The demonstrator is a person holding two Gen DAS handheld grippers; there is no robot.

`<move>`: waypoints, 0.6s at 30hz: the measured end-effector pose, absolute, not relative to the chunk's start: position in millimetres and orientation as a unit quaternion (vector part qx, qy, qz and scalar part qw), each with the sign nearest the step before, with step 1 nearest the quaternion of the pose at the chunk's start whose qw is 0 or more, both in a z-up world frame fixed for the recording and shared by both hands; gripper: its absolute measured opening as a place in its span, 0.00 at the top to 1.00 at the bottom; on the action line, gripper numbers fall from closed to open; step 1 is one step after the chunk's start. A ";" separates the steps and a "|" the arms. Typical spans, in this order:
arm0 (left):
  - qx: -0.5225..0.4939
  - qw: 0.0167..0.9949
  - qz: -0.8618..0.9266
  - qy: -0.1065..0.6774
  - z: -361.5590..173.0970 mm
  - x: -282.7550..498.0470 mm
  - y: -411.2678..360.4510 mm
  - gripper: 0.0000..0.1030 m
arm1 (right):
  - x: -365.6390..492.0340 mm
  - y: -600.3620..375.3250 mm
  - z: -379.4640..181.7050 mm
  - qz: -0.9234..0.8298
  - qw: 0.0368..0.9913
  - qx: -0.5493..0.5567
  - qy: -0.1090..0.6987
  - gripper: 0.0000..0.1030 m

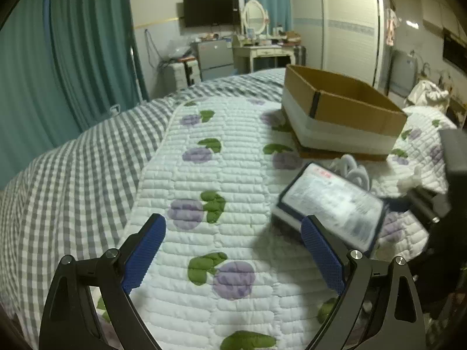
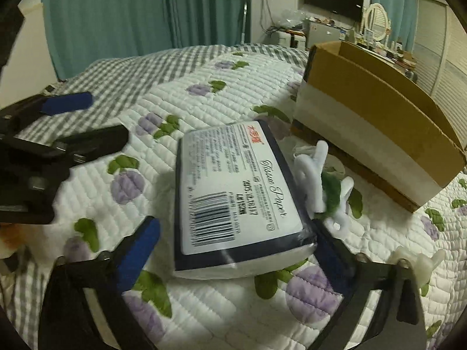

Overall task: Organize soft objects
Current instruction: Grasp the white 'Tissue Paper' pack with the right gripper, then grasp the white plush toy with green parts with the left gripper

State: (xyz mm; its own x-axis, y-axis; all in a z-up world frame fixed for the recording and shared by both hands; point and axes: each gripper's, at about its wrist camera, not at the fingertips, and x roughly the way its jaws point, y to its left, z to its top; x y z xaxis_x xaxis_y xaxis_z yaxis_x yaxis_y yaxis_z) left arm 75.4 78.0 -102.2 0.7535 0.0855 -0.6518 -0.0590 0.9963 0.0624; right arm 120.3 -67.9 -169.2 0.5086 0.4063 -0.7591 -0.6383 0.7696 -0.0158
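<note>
A tissue paper pack [image 2: 233, 192], white label with a dark blue border, lies on the quilted bed cover. My right gripper [image 2: 236, 248] is open, its blue fingers on either side of the pack's near end, apart from it. The pack also shows in the left wrist view [image 1: 332, 204]. My left gripper [image 1: 233, 250] is open and empty over the quilt, left of the pack. A small white soft thing [image 2: 315, 175] lies just right of the pack. An open cardboard box [image 2: 379, 122] stands beyond it, also in the left wrist view [image 1: 341, 108].
The bed has a white floral quilt [image 1: 221, 169] over a grey checked cover [image 1: 73, 180]. Teal curtains [image 1: 73, 58], a desk, a TV and a wardrobe stand beyond the bed. A white lump [image 1: 408, 179] lies right of the pack.
</note>
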 end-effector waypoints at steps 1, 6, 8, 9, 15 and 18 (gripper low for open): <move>0.023 0.938 0.040 0.343 -100.1 72.5 77.0 0.07 | 120.3 -67.8 -170.0 0.305 0.856 -0.149 0.391 0.18; 0.022 0.938 0.037 0.343 -92.9 65.1 72.7 0.07 | 116.3 -81.9 -159.0 0.313 0.861 -0.121 0.383 0.29; 0.022 0.939 0.037 0.342 -88.8 61.4 69.3 0.07 | 110.3 -88.0 -150.1 0.321 0.862 -0.113 0.376 0.31; 0.023 0.940 0.037 0.339 -86.2 59.1 66.7 0.07 | 104.5 -94.0 -141.4 0.326 0.864 -0.109 0.368 0.31; 0.012 0.940 0.033 0.340 -73.4 59.8 46.4 0.07 | 89.9 -134.7 -95.5 0.325 0.880 -0.088 0.336 0.32; 0.012 0.938 0.026 0.347 -74.2 69.2 29.9 0.09 | 99.2 -163.9 -78.6 0.289 0.894 -0.086 0.331 0.32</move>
